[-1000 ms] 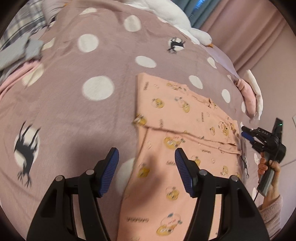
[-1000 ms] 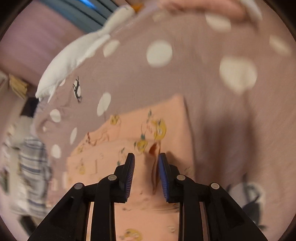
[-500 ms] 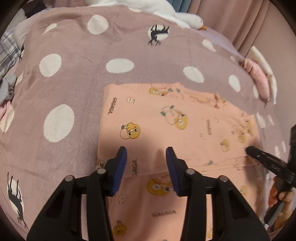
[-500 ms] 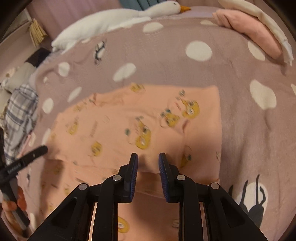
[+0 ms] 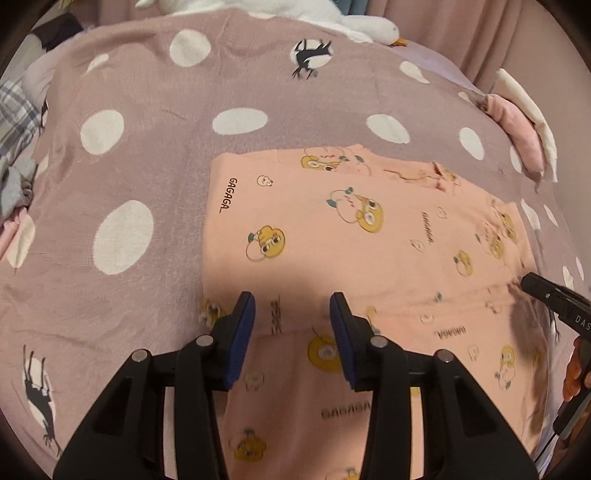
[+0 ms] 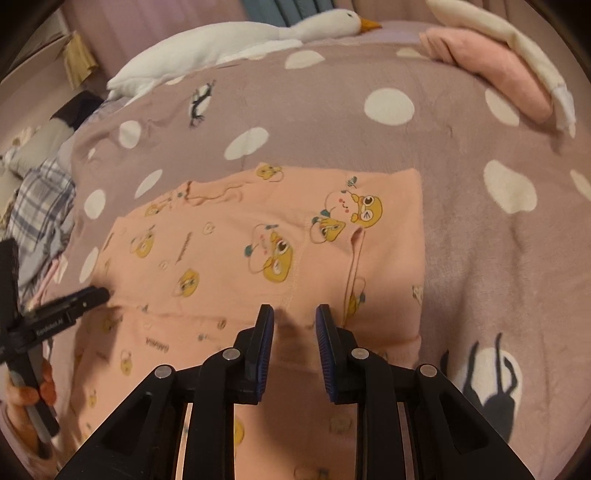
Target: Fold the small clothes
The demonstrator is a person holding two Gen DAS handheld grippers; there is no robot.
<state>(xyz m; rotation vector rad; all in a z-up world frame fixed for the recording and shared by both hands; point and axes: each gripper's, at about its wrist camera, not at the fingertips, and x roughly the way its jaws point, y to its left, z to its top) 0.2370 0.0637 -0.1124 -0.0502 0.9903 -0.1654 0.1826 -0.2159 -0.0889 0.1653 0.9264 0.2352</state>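
Your left gripper [image 5: 291, 314] stands wide open and your right gripper [image 6: 294, 325] narrowly open, both empty at the folded edge of the peach garment [image 5: 332, 229]. The garment fills mid-frame on the dotted blanket [image 5: 147, 110], with a white goose toy [image 6: 221, 44] along the top.

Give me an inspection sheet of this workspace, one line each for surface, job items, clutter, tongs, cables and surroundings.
Surface: mauve polka-dot blanket covering a bed, with black animal prints.
Job's things: peach cartoon-print garment lying flat, its far part folded over toward the tongs; fold edge runs across just beyond both tips.
Clutter: plaid clothes pile at one edge; pink folded cloth and cream cloth at the other; white goose plush at the far side.
Tongs: left tongs open over the fold edge; right tongs narrowly open, nothing between the pads.
Cables: nothing seen.
Surroundings: pink curtains behind the bed.
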